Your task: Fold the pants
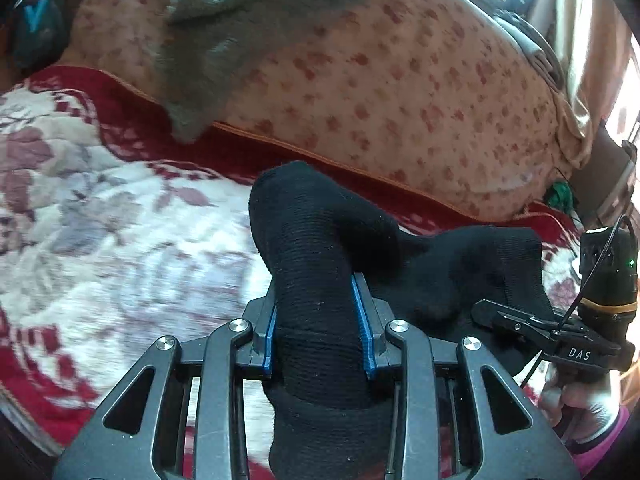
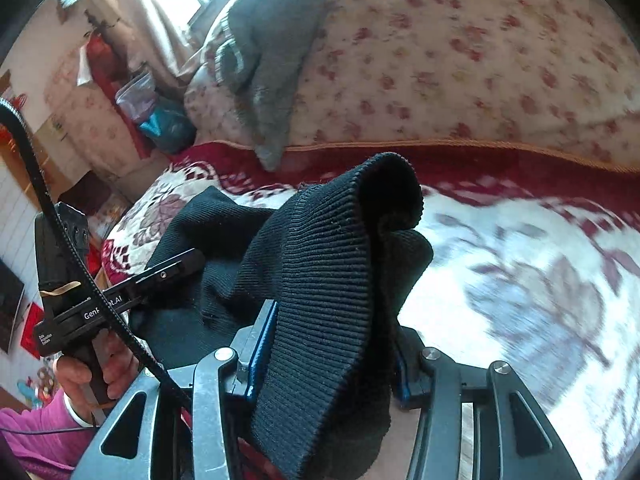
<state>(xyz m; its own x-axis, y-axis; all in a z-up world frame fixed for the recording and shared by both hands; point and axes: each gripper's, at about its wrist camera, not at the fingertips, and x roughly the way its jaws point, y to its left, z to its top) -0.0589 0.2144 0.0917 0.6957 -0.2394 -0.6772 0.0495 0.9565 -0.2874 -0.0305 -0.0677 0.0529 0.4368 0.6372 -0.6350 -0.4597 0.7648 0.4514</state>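
Black ribbed knit pants (image 1: 316, 280) hang lifted above a bed covered by a red and white flowered blanket (image 1: 100, 240). My left gripper (image 1: 318, 332) is shut on a bunched fold of the pants, its blue pads (image 1: 362, 328) pressing both sides. My right gripper (image 2: 328, 344) is shut on another thick fold of the same pants (image 2: 320, 280), which drapes over its fingers. The cloth spans between the two grippers. In the left wrist view the right gripper (image 1: 520, 324) shows at the right edge; in the right wrist view the left gripper (image 2: 160, 276) shows at the left.
A pink flowered quilt (image 1: 400, 92) is heaped along the back of the bed with a grey garment (image 1: 224, 40) lying on it. A hand in a pink sleeve (image 2: 36, 424) holds the left gripper. Cluttered furniture and bags (image 2: 160, 120) stand at the far left beside a bright window.
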